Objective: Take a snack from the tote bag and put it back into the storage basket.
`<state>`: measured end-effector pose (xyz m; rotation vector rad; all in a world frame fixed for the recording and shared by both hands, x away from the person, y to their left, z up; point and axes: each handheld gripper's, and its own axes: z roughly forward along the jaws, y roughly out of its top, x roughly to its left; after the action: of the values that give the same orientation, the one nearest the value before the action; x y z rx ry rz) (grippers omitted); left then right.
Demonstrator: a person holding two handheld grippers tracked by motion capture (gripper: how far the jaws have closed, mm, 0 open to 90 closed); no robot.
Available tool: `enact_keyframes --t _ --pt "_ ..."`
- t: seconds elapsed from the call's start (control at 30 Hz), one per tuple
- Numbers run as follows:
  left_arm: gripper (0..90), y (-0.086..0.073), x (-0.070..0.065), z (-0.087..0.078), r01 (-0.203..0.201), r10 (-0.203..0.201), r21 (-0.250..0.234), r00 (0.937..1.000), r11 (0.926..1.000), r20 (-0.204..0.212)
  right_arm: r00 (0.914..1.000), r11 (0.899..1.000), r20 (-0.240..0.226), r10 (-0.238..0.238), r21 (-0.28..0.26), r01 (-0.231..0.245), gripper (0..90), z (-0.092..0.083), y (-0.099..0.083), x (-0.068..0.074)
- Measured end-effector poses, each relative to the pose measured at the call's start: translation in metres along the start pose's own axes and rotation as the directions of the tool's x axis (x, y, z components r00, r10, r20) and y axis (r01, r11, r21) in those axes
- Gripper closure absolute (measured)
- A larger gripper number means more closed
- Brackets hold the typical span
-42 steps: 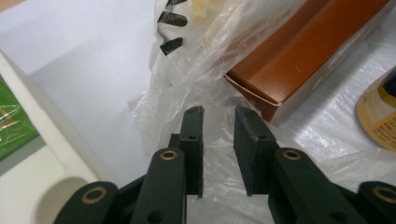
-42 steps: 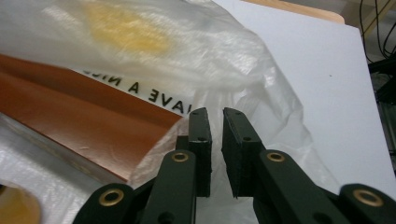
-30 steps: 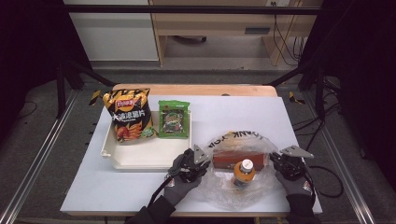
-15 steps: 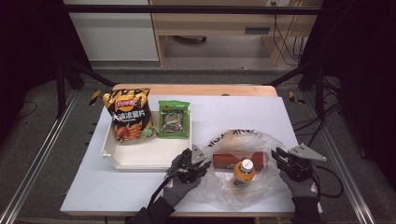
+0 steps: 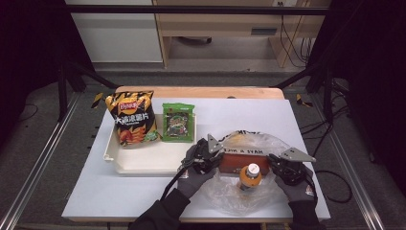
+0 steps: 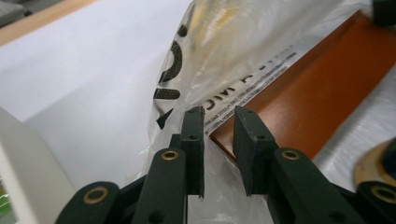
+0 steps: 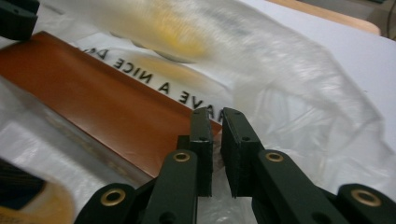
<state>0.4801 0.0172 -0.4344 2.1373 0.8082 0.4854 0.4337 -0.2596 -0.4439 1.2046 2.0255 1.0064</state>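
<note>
A clear plastic bag (image 5: 249, 142) with black lettering lies at the table's front right. Inside it are a red-brown box (image 5: 238, 162) and an orange bottle (image 5: 250, 175) with a white cap. My left gripper (image 5: 220, 154) is at the bag's left rim. In the left gripper view its jaws (image 6: 219, 114) pinch a fold of film, and the box (image 6: 317, 88) lies just beyond. My right gripper (image 5: 275, 164) is at the bag's right rim. Its jaws (image 7: 215, 114) have just been closing and stand nearly together on the film, beside the box (image 7: 93, 100).
A white tray (image 5: 143, 164) sits left of the bag. It holds an orange-and-black crisp packet (image 5: 134, 117) and a green packet (image 5: 178, 122). The white tabletop (image 5: 95, 191) ends close in front of my hands. Black frame rails run along both sides.
My left gripper has risen and moved toward the bag with the rim in it. The right gripper drifted out and came back. The bag's mouth now stands higher.
</note>
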Motion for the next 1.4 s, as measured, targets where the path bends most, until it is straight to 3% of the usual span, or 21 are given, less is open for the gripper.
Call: enact_keyframes --t 0.17,0.33,0.5,0.67,0.8,0.9,1.07,1.23,1.37,1.4 --pt "72.9 0.000 0.003 0.001 0.004 -0.004 -0.010 1.0000 0.9999 -0.008 0.9974 0.998 0.036 0.062 -0.022 -0.061 84.5 -0.003 -0.007 -0.016" --pt "71.5 0.000 0.006 0.003 0.012 -0.012 -0.022 0.9999 0.9997 -0.002 0.9947 0.996 0.066 0.079 0.033 -0.081 85.0 0.003 -0.016 -0.022" --pt "64.4 0.001 0.002 0.000 -0.030 0.033 -0.065 0.9985 0.9974 0.044 0.9950 0.993 0.062 0.078 0.087 -0.083 83.2 0.013 -0.024 -0.025" --pt "47.5 -0.001 0.000 0.003 -0.085 0.091 -0.056 0.9905 0.9948 0.104 0.9957 0.996 0.059 0.072 0.051 -0.075 78.9 0.006 -0.022 -0.026" --pt "36.1 -0.002 -0.002 0.006 -0.108 0.118 -0.065 0.9791 0.9920 0.166 0.9955 0.996 0.056 0.076 0.043 -0.078 76.9 0.005 -0.022 -0.027" --pt "31.3 -0.002 -0.004 0.008 -0.126 0.137 -0.076 0.9743 0.9892 0.178 0.9956 0.996 0.056 0.074 0.042 -0.077 75.5 0.005 -0.022 -0.027" --pt "19.9 -0.004 -0.007 0.019 -0.176 0.174 -0.007 0.9658 0.9844 0.192 0.9956 0.996 0.053 0.077 0.034 -0.079 73.9 0.005 -0.022 -0.028" --pt "22.2 -0.004 -0.008 0.018 -0.179 0.174 0.012 0.9660 0.9837 0.191 0.9957 0.997 0.055 0.074 0.032 -0.076 74.1 0.005 -0.022 -0.029" --pt "28.3 -0.005 -0.009 0.011 -0.170 0.160 0.031 0.9673 0.9850 0.197 0.9955 0.997 0.058 0.074 0.033 -0.076 74.4 0.004 -0.023 -0.030" --pt "32.1 -0.009 -0.010 0.005 -0.161 0.153 0.018 0.9646 0.9868 0.215 0.9947 0.996 0.057 0.085 0.032 -0.087 74.3 0.003 -0.023 -0.030"
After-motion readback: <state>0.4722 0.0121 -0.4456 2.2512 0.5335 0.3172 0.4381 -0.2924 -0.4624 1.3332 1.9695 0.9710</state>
